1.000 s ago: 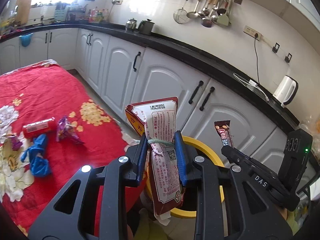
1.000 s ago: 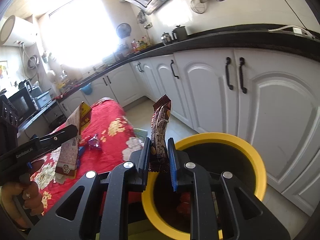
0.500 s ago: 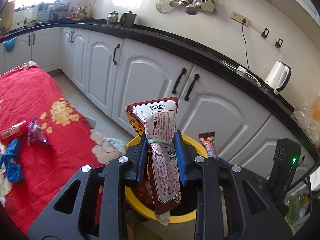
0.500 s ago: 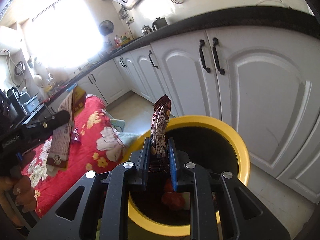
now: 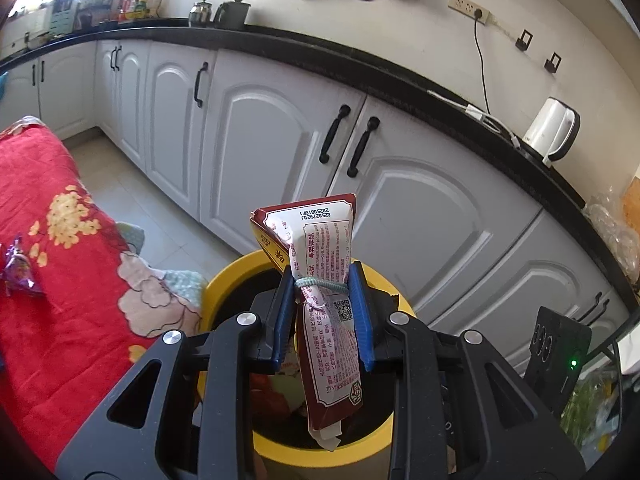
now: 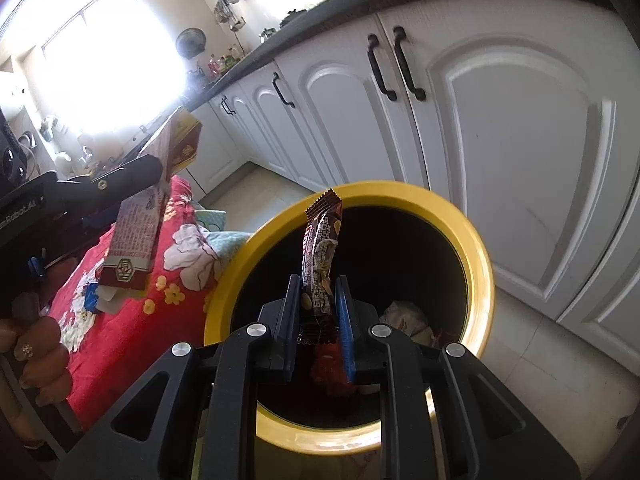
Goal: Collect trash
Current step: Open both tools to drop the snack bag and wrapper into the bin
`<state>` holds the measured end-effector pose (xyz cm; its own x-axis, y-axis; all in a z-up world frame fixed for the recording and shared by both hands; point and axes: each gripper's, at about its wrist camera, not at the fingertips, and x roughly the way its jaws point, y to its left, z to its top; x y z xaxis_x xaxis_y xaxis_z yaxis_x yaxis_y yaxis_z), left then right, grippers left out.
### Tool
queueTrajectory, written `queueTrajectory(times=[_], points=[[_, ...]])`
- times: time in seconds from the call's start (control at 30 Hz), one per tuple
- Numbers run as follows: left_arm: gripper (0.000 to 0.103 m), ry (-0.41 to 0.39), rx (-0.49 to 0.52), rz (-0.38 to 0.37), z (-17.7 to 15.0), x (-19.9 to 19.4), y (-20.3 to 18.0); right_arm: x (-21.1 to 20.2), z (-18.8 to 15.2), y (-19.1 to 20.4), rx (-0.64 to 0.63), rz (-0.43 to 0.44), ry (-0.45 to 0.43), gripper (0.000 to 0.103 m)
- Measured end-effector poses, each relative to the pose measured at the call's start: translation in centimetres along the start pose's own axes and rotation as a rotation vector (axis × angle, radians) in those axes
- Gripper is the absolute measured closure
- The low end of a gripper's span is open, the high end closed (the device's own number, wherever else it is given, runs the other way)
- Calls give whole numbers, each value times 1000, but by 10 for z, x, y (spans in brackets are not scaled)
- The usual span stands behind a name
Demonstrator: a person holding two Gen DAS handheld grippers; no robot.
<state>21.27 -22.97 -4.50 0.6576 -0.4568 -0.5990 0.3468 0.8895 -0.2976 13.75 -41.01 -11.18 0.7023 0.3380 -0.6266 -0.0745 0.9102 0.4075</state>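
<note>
My left gripper (image 5: 322,280) is shut on a red and white snack packet (image 5: 324,288) tied with a green band, held upright over the yellow-rimmed trash bin (image 5: 224,280). My right gripper (image 6: 318,288) is shut on a dark brown snack bar wrapper (image 6: 320,256), upright above the bin's opening (image 6: 478,256). Trash lies inside the bin (image 6: 408,316). The left gripper and its packet (image 6: 136,232) show at the left in the right wrist view.
A table with a red flowered cloth (image 5: 52,280) stands left of the bin, with a purple wrapper (image 5: 18,272) on it. White kitchen cabinets (image 5: 260,152) run behind under a black counter with a white kettle (image 5: 554,128). Tiled floor (image 6: 560,360) surrounds the bin.
Both grippers have moved from beside the table to over the bin, each still holding its wrapper. The table has slid left in view and the bin opening now lies under the fingers.
</note>
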Motion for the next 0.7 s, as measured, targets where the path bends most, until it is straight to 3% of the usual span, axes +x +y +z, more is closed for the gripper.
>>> queueTrajectory(times=[0.4,0.47,0.5,0.53,0.6,0.7], points=[[82,34,-31,14,-3,17,9,4,-3,-10,32,-9,16,83],[72,31,-45,30,-4,16,14,3,-3,-11,39,-20,11,83],[55,30,-51,33,-4,16,15,3,-3,-12,39,-27,8,80],[48,28,-63,36,-4,15,19,2,-3,-12,42,-37,3,73],[45,23,-75,47,-4,11,24,-1,-2,-13,51,-45,-11,63],[30,8,-82,69,-4,3,31,-5,0,-11,44,-66,-26,58]])
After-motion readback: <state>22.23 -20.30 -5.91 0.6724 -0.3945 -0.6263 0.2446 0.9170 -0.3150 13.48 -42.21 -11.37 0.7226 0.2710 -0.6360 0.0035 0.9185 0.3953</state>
